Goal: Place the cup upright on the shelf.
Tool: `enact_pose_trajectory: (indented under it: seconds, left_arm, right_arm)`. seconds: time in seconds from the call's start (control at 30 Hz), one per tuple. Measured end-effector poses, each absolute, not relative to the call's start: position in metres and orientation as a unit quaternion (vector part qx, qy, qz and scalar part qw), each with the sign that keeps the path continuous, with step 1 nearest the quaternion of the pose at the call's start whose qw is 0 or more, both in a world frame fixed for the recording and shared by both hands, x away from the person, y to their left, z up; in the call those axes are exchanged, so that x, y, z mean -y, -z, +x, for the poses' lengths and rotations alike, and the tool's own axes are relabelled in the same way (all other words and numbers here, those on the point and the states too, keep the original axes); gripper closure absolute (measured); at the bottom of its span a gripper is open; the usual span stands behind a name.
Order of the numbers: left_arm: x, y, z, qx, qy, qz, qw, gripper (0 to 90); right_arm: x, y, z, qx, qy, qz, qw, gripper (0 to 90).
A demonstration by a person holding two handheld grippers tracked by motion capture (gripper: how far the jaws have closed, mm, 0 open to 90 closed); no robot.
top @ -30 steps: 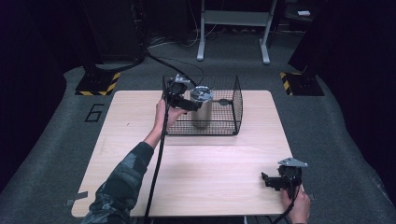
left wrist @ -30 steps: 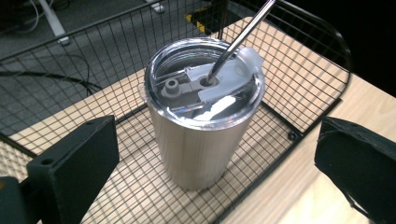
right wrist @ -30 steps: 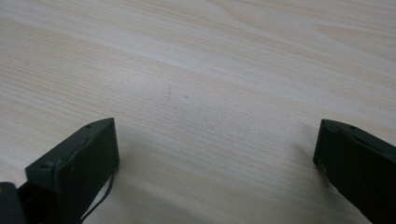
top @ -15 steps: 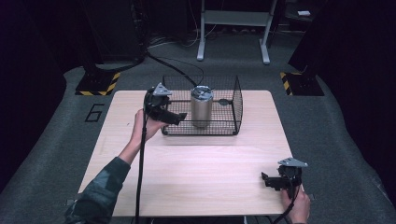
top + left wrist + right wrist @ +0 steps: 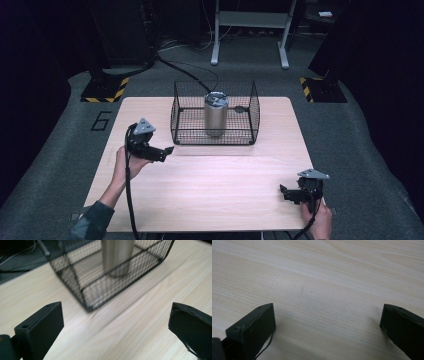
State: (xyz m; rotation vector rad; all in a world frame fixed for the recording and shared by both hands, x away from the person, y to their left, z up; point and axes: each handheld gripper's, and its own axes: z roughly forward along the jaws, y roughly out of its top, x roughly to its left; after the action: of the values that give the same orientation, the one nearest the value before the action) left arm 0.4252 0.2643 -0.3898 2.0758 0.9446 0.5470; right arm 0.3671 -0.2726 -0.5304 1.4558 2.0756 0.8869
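One sign can be read: a large digit "6" point(image 5: 101, 120) is marked in dark colour on the grey floor mat point(image 5: 60, 150), just beside the left edge of the table point(image 5: 210, 200) in the high view. It could perhaps also be a "9" seen from the other side, since the picture is dark there. The yellow and black striped plates point(image 5: 105, 92) on the floor carry only stripes, no letters.

both the left gripper point(image 5: 161, 152) and right gripper point(image 5: 287, 192) gape wide.
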Motion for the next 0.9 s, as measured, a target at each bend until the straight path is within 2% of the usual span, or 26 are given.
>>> enact_pose_trajectory:
  seconds: [0.3, 0.47, 0.67, 0.9]
  left_arm:
    - [-0.304, 0.444, 0.393, -0.41, -0.208, 0.816, 0.351, 0.0]
    - [-0.331, 0.498, 0.372, -0.456, -0.19, 0.808, 0.32, 0.0]
    - [-0.336, 0.523, 0.368, -0.465, -0.184, 0.812, 0.302, 0.0]
    - [-0.336, 0.531, 0.367, -0.468, -0.2, 0.794, 0.333, 0.0]
  right_arm:
    - [0.273, 0.53, 0.367, -0.753, -0.322, 0.528, 0.226, 0.0]
    - [0.273, 0.53, 0.367, -0.753, -0.322, 0.528, 0.226, 0.0]
    - [0.273, 0.53, 0.367, -0.753, -0.322, 0.528, 0.226, 0.0]
    - [0.273, 0.53, 0.367, -0.753, -0.322, 0.528, 0.226, 0.0]
